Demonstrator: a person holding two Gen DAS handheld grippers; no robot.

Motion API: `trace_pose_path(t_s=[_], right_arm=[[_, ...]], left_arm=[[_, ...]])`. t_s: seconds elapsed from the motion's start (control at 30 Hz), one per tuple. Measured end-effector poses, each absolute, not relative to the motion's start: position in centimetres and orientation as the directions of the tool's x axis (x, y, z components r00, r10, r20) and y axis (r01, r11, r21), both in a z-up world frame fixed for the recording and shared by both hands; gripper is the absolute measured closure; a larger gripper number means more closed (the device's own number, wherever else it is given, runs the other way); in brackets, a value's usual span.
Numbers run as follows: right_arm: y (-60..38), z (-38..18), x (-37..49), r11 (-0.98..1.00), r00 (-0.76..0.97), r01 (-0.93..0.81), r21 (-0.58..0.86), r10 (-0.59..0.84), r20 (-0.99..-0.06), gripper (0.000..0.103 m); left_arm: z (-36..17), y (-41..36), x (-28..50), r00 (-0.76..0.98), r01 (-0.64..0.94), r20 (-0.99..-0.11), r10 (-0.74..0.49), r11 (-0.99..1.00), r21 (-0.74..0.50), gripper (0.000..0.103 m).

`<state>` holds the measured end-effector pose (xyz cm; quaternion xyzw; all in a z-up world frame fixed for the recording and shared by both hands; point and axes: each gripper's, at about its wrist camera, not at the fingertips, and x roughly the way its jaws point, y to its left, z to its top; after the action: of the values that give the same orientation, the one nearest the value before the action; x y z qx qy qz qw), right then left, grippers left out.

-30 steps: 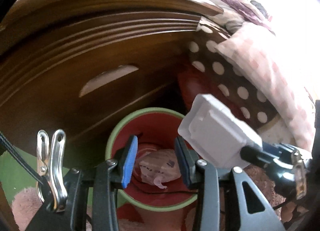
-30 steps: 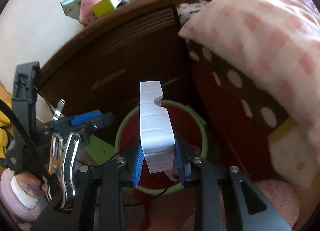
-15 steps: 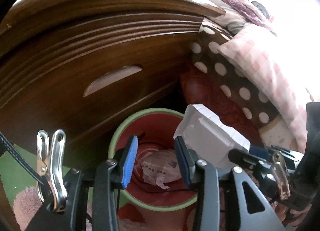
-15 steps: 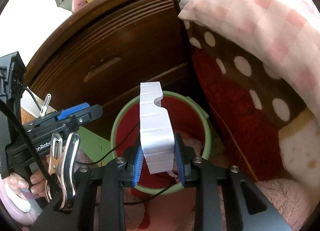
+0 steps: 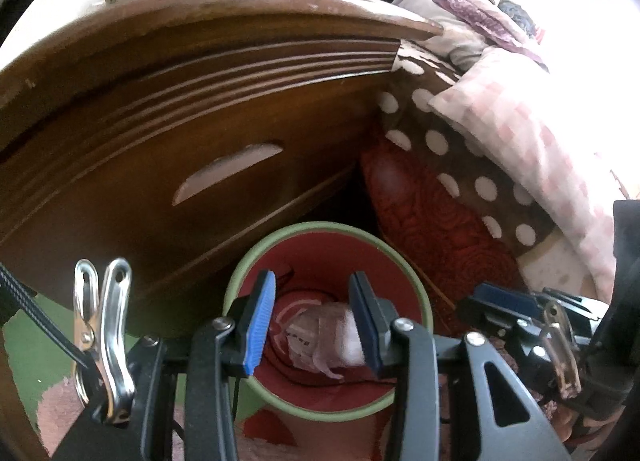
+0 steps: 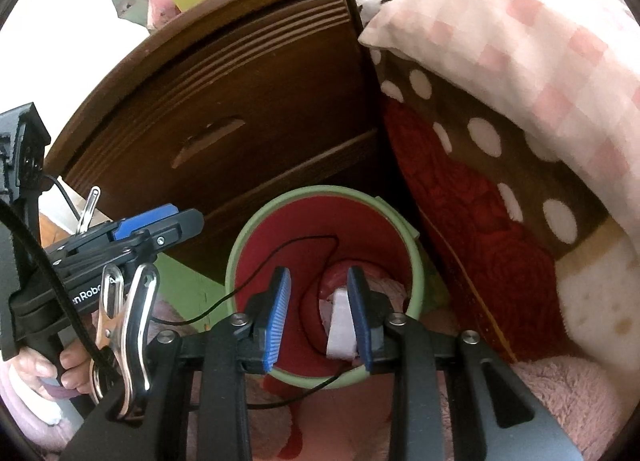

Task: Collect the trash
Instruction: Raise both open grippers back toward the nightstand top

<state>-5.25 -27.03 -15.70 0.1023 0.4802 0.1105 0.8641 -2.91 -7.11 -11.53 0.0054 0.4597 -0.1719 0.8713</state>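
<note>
The trash bin, green-rimmed [image 5: 328, 226] and red inside, stands on the floor against a drawer chest. My left gripper [image 5: 312, 317] hangs open over it with nothing between its pads. A crumpled clear wrapper [image 5: 312, 337] lies at the bottom. My right gripper [image 6: 318, 313] is open above the same bin [image 6: 320, 190]. The white ribbed box [image 6: 340, 321] sits down inside, free, just beside the right pad. In the left wrist view that box [image 5: 351, 341] is a pale blur next to the wrapper. The right gripper [image 5: 504, 297] shows empty at the right.
A dark wooden drawer chest [image 6: 260, 81] rises behind the bin, with boxes and packets on top. A bed with a dotted brown blanket [image 6: 484, 137] and a pink checked pillow [image 6: 520, 41] closes the right. A thin black cable [image 6: 296, 240] crosses the bin. A hand [image 6: 40, 369] holds the left gripper [image 6: 160, 221].
The right gripper let go of the white box, which dropped into the bin. Its jaws now stand wider apart. The left gripper stayed open over the bin.
</note>
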Motion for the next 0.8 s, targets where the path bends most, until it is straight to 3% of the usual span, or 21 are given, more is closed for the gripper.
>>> trace_pose_path(t_s=[0.8], right_arm=[[-25.7, -9.2, -8.3, 0.932, 0.638, -0.199, 0.303, 0.358, -0.682, 0.073]], left_arm=[[-4.7, -6.4, -5.0, 0.626, 0.308, -0.725, -0.287, 0.945, -0.108, 0.063]])
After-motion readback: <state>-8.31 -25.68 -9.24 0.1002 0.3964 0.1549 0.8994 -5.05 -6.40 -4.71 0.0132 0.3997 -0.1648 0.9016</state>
